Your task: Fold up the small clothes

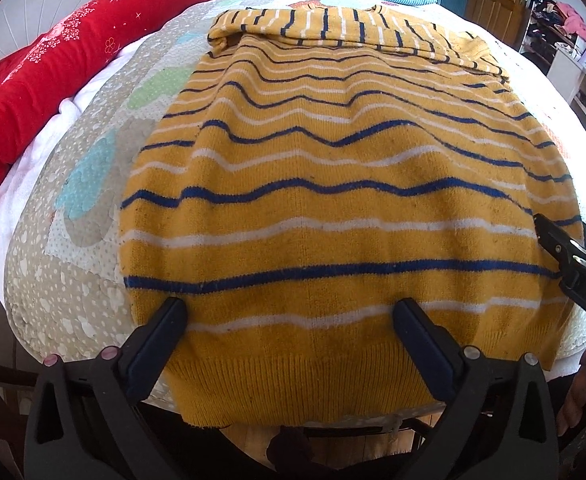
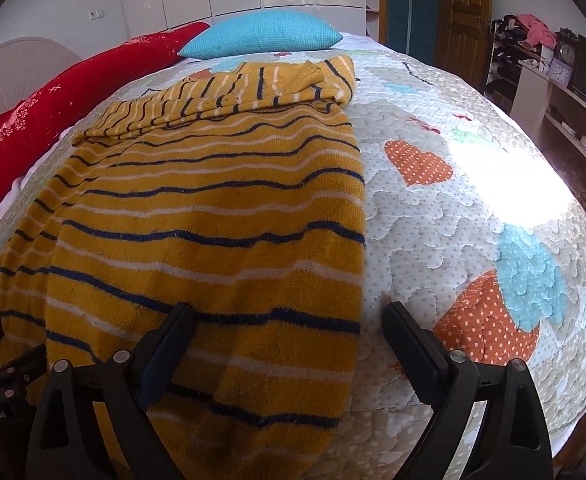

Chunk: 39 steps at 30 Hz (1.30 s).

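- The left gripper (image 1: 289,312) is spread wide and holds nothing; its fingers hover over the ribbed hem of the sweater (image 1: 333,184), near the lower left part of the garment.
- The right gripper (image 2: 287,320) is also spread and empty; one finger is over the knit and the other over the bare quilt (image 2: 453,240), so it straddles the sweater's right side edge near the hem.
- The yellow sweater with navy and white stripes lies flat on the bed, hem toward the person and neck toward the far turquoise pillow (image 2: 261,38).
- Done so far, judging from the lay: both sleeves (image 1: 333,26) appear folded across the chest, making a striped band along the top.
- The body looks narrowed on the left, where a side panel seems tucked; I cannot be sure.
- Left to do, by my reading: grip the hem at both corners, carry it up toward the shoulders, and smooth the ripples in the middle.
- A red blanket (image 1: 53,64) lies along the far left of the bed, well apart.
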Tool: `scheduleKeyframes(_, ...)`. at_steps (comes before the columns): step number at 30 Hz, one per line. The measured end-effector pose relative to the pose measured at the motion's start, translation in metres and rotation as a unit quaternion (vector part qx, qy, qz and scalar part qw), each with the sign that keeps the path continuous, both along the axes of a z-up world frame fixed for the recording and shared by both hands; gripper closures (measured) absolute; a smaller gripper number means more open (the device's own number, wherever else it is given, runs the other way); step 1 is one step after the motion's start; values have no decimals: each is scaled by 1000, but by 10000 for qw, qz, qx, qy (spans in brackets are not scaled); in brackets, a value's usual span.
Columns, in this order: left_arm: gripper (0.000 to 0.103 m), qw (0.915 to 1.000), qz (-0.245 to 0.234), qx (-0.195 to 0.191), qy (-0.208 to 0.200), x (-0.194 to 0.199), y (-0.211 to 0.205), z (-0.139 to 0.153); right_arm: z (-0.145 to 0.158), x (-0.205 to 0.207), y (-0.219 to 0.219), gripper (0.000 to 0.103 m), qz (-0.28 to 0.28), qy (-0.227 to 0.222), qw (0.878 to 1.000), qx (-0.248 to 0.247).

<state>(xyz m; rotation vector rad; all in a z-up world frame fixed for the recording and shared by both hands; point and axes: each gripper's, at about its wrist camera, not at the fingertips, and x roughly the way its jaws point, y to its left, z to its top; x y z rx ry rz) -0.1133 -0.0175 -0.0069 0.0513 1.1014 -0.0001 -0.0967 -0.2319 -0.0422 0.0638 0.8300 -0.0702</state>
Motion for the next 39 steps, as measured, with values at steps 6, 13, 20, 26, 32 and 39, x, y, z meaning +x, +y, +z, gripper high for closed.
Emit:
scheduleKeyframes(6,0,10000,-11,5,-12,-1,1,-1,-3,-1,3,1,-92,-133,9998,-100)
scheduleKeyframes(13,0,10000,-15,27,-34,-2,0,-4,-5,-4,5,1,-146,-273,9994,-154)
scheduleKeyframes(20,0,10000,-8,47,-57,-2,0,-4,-6,-6,7,1,-189,-344,9990,-195)
scheduleKeyframes(26,0,9999,30,90,-61,-1,-1,-5,-6,-7,8,1,-204,-372,9989,-213)
scheduleKeyframes(32,0,9998,57,127,-110,-1,-2,-6,-7,-10,12,1,-250,-419,9986,-227)
scheduleKeyframes(39,0,9998,55,142,-125,-1,-1,-6,-8,-11,14,1,-281,-453,9983,-245)
